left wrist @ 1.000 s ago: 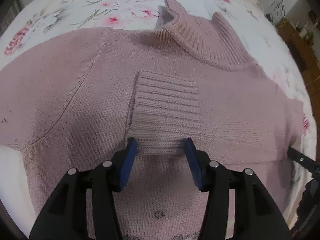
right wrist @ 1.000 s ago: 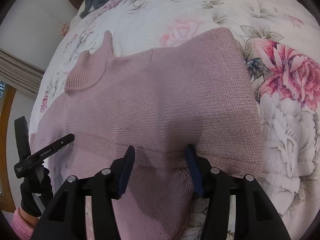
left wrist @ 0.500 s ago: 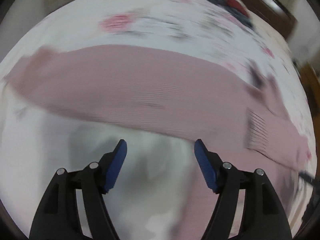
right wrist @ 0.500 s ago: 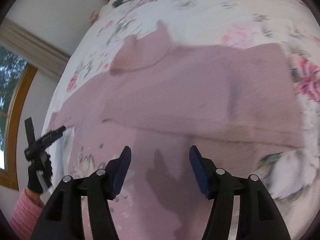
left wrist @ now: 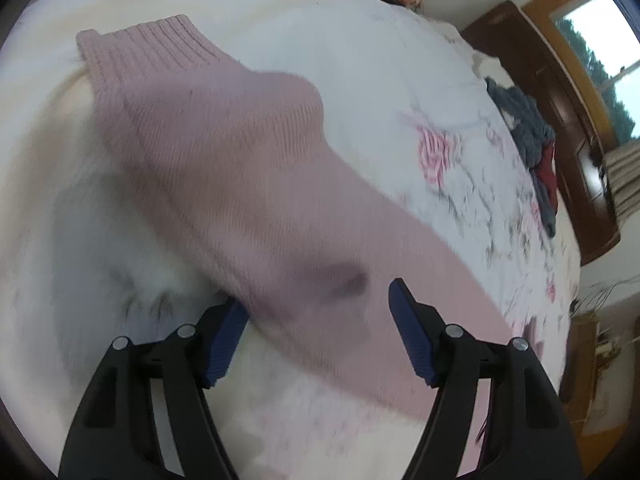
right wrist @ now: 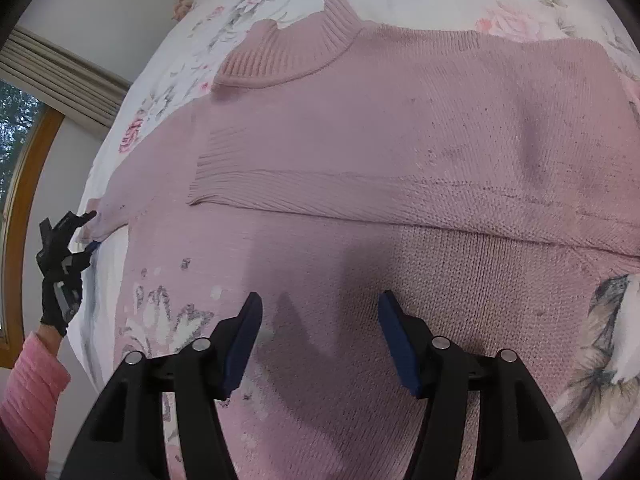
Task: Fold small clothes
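A pink knit turtleneck sweater (right wrist: 400, 128) lies flat on the floral bedspread (right wrist: 520, 12). One sleeve is folded across the chest, its ribbed cuff (right wrist: 216, 168) ending near the middle. The other sleeve (left wrist: 248, 168) stretches out sideways, its ribbed cuff (left wrist: 140, 52) at the far end. My left gripper (left wrist: 316, 320) is open, with that sleeve running between its blue pads. In the right wrist view the left gripper (right wrist: 86, 232) shows at the sleeve's end, held by a gloved hand. My right gripper (right wrist: 320, 332) hovers open over the sweater's lower body, holding nothing.
A pile of dark grey and red clothes (left wrist: 532, 148) lies at the bed's far side beside a dark wooden headboard (left wrist: 560, 120). A window (left wrist: 600, 48) and curtain stand beyond. The person's pink sleeve (right wrist: 28, 392) is at the bed's left edge.
My left gripper left the folded cuff on the chest and swung out to the other sleeve. My right gripper drew back from the fold and stands wider open.
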Available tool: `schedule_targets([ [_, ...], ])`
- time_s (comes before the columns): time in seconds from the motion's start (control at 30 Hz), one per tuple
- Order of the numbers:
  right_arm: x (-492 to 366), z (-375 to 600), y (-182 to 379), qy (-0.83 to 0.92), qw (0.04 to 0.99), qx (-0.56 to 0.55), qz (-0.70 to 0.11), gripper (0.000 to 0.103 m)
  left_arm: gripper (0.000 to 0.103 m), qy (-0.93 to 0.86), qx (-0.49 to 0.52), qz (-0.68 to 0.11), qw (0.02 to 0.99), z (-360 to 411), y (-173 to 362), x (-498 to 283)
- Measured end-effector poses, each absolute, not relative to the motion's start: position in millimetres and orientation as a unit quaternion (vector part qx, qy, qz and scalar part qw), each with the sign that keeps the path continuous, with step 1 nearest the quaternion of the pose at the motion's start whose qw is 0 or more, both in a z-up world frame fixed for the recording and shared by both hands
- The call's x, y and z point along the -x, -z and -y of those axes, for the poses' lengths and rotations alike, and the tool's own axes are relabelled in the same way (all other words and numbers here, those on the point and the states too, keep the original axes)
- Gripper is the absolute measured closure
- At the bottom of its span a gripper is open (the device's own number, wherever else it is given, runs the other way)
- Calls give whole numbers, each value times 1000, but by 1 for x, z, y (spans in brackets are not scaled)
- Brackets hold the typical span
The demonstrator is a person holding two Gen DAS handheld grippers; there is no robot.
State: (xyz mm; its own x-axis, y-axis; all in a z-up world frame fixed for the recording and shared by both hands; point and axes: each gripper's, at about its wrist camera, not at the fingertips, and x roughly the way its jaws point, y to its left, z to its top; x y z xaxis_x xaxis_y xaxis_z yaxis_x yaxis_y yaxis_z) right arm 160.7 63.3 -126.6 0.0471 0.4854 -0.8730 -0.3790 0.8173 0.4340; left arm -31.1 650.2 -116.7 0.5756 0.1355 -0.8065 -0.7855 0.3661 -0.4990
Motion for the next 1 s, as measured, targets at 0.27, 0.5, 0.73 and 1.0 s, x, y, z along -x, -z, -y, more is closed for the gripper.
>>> schedule_targets([
  [0.27,-160,-67,130,-301,723,-28,-621,41,45,-308,457,-335,765,-659,115,33],
  [0.5,-160,-65,130,-299,723,-31,-622,40,91,-320,437,-336,771,-663,106,44],
  [0.73,-154,-64,121,-299,724,-28,-621,40,98,-251,365,-323,836,-611,57,20],
  [1.0,-148,-51,113,-298,729,-26,-616,40,98,-159,325,-303,881,-521,23,-18],
])
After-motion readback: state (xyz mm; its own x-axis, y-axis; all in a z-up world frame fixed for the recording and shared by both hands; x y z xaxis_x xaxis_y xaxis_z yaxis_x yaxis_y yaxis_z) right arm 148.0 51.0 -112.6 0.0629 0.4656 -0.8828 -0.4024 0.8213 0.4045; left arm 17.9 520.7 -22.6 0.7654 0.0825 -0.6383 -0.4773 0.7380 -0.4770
